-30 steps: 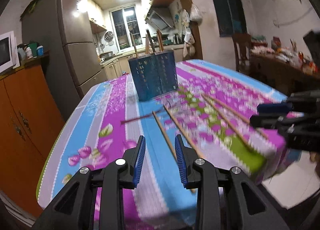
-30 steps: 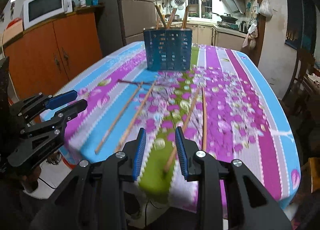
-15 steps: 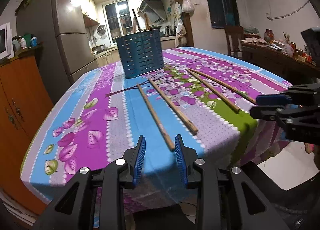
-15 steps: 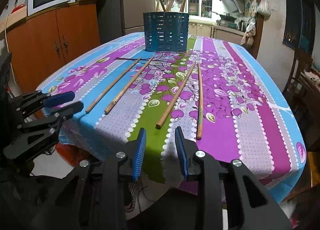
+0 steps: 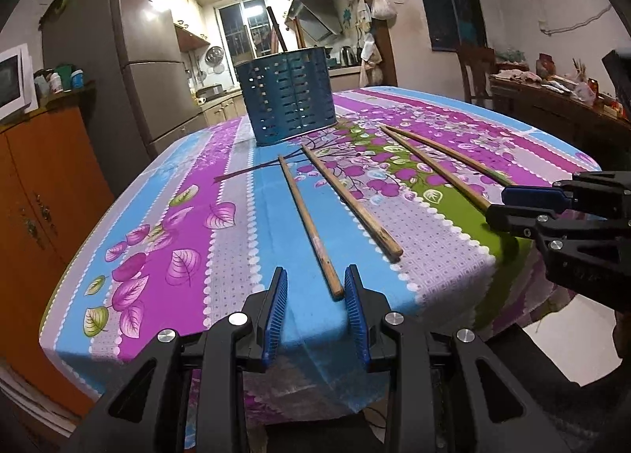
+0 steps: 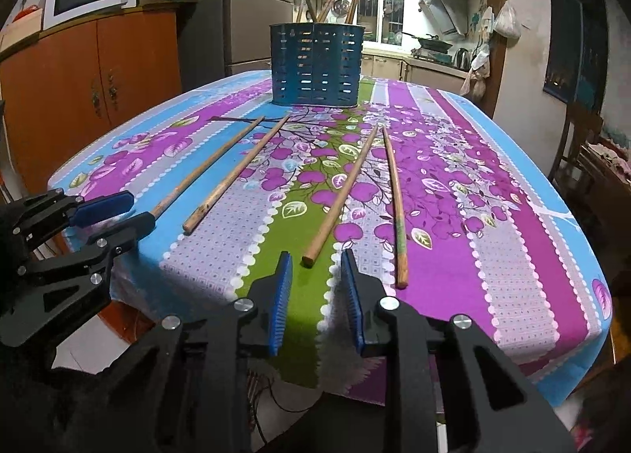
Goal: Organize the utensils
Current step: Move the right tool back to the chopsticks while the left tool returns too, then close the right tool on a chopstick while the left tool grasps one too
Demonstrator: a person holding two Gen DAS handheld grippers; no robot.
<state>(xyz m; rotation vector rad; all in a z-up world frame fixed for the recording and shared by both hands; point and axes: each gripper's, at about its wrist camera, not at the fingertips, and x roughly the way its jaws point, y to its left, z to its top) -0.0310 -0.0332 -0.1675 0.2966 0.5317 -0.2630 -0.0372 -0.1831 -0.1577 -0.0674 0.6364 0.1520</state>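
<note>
Both grippers spread, empty. Left gripper [image 5: 315, 283] brackets the near tip of the leftmost chopstick [image 5: 307, 216] at the table's [image 5: 165, 216] front edge; right gripper [image 6: 315, 267] sits just short of another chopstick [image 6: 339, 192]. Holder [image 6: 315, 62] sits toward the far edge. Push fwd, centre stick btwn pads, then close.

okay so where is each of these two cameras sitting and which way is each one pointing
Left wrist: sits on the left hand-held gripper, at the table's near edge, facing the leftmost chopstick; right hand-held gripper at right.
Right wrist: sits on the right hand-held gripper, facing the third chopstick; left one at left.
Shared: blue holder, four chopsticks, tablecloth.
</note>
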